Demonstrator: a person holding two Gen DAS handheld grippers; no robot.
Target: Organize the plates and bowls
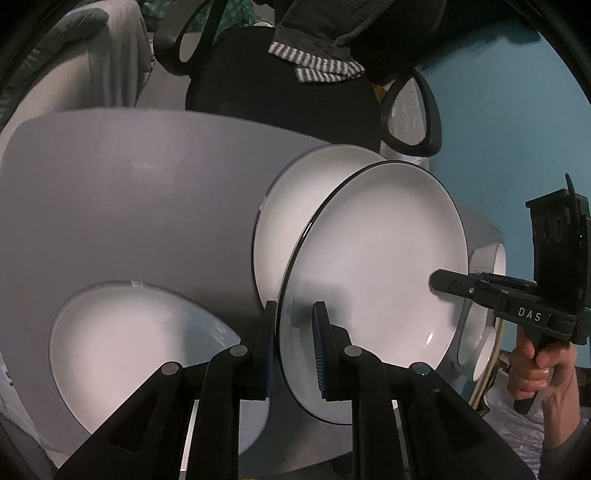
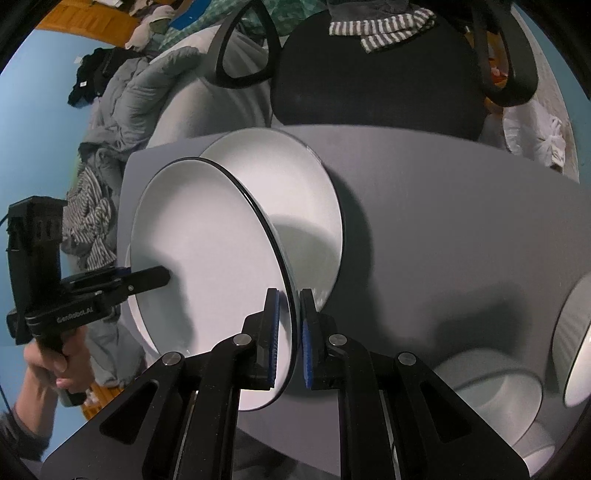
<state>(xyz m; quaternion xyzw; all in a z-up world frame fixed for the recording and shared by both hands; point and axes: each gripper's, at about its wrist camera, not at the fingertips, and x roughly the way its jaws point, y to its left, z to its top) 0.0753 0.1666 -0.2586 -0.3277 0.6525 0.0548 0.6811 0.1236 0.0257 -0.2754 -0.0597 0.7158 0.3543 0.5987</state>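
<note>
A white plate with a black rim (image 1: 376, 266) is held in the air above the grey table (image 1: 129, 206) by both grippers on opposite edges. My left gripper (image 1: 293, 354) is shut on its near rim. My right gripper (image 2: 289, 338) is shut on the other rim of the same plate (image 2: 207, 258). Under it a second white plate (image 1: 291, 206) lies on the table, also in the right wrist view (image 2: 295, 192). A third white plate (image 1: 122, 332) lies at the left in the left wrist view. White bowls (image 2: 576, 339) stand at the right edge in the right wrist view.
A black office chair (image 2: 369, 81) with a striped cloth (image 2: 384, 26) stands behind the table. Grey bedding (image 2: 129, 96) lies at the left. The other hand-held gripper (image 1: 517, 295) shows at the right of the left wrist view.
</note>
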